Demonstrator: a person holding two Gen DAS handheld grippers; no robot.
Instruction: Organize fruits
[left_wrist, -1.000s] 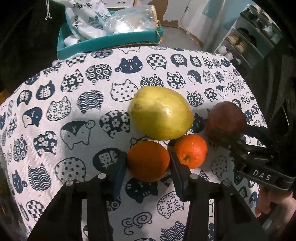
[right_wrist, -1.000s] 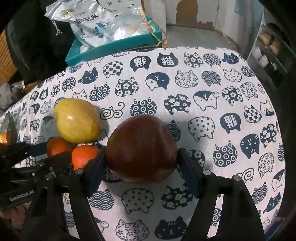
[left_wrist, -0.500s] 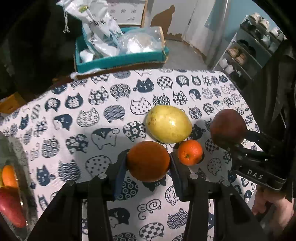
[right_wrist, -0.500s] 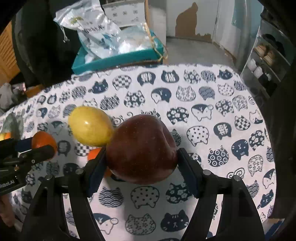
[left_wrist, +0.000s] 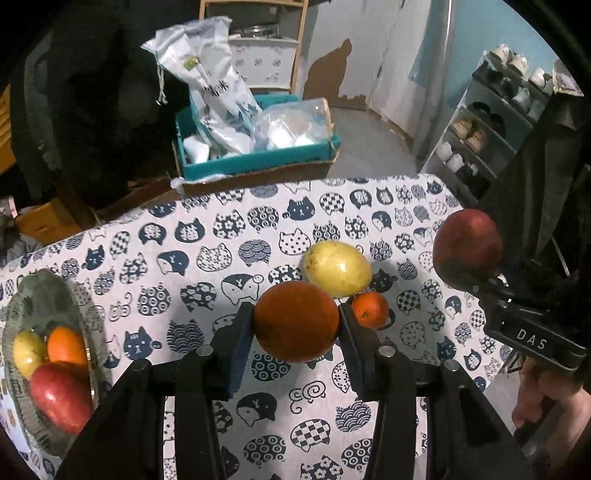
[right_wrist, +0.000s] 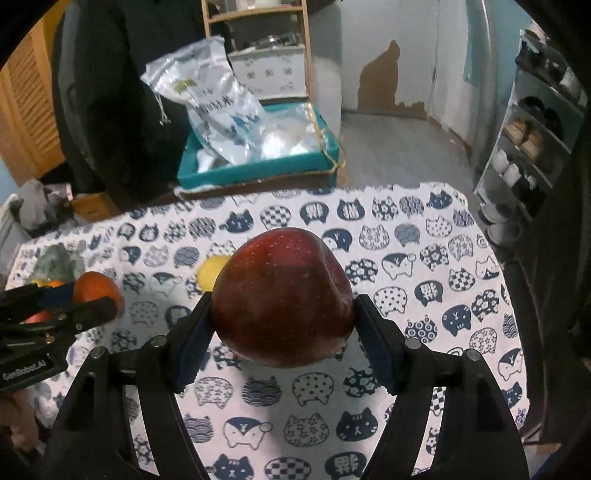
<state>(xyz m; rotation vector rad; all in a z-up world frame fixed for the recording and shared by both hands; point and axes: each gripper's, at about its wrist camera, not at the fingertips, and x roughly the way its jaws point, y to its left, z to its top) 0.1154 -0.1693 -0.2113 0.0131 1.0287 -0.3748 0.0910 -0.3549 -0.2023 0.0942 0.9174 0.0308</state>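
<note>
Red apple (right_wrist: 282, 295) between right tongs (right_wrist: 282, 334).

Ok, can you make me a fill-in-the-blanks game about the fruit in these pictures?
1. The left gripper is shut on an ____.
2. The right gripper is shut on a dark red ____.
3. Two fruits lie on the tablecloth: a small orange and a big ____ one beside it.
4. The glass bowl holds ____ fruits.

Missing words: orange; apple; yellow; three
</note>
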